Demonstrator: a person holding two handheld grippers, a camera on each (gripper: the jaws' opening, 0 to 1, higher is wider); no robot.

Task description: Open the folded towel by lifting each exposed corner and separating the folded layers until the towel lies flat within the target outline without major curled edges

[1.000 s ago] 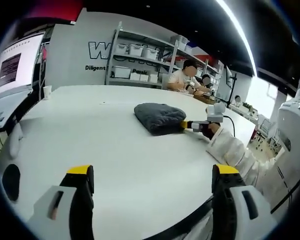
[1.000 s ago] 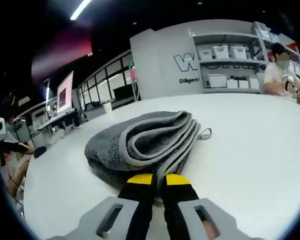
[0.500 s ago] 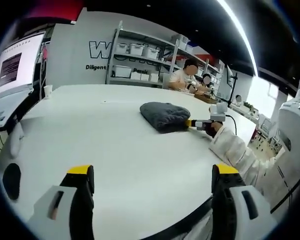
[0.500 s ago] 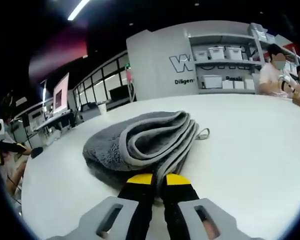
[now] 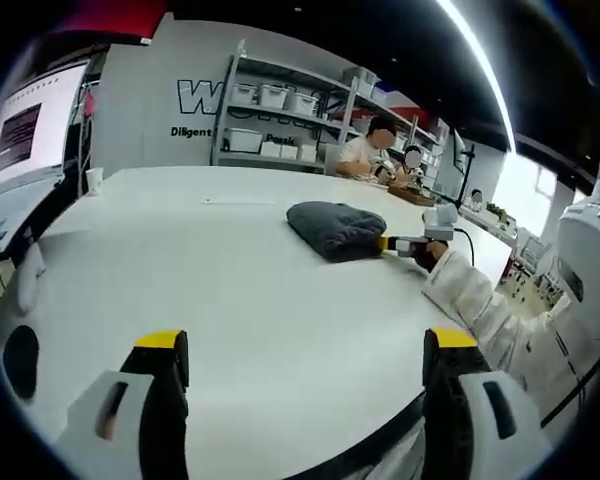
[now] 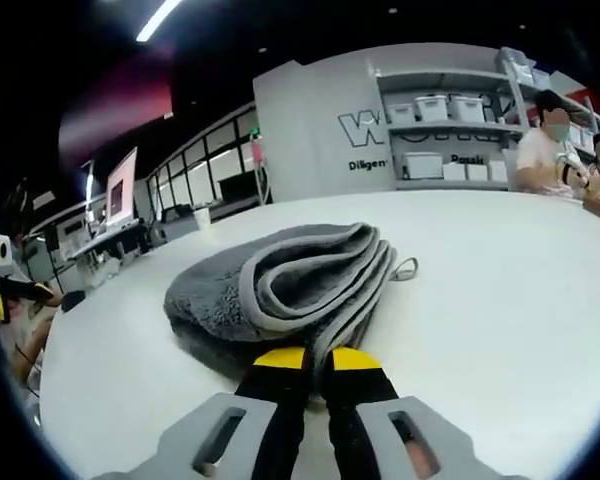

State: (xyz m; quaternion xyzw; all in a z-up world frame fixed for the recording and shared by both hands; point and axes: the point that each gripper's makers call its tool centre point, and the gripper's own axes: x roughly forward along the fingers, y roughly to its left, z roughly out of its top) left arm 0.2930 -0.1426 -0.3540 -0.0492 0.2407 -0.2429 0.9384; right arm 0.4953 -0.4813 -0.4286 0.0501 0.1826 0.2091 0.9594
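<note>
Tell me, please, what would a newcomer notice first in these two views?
First, the grey folded towel, lying in thick rolled layers on the white table, with the right hand-held gripper shut on its near edge. In the left gripper view the same towel lies farther off across the table, while the left hand-held gripper is open above bare tabletop. Behind stand shelves of white bins.

towel (image 5: 337,229) | dragged across table (image 5: 210,290) toward person's side by right hand-held gripper (image 5: 388,243) | fold unchanged
</note>
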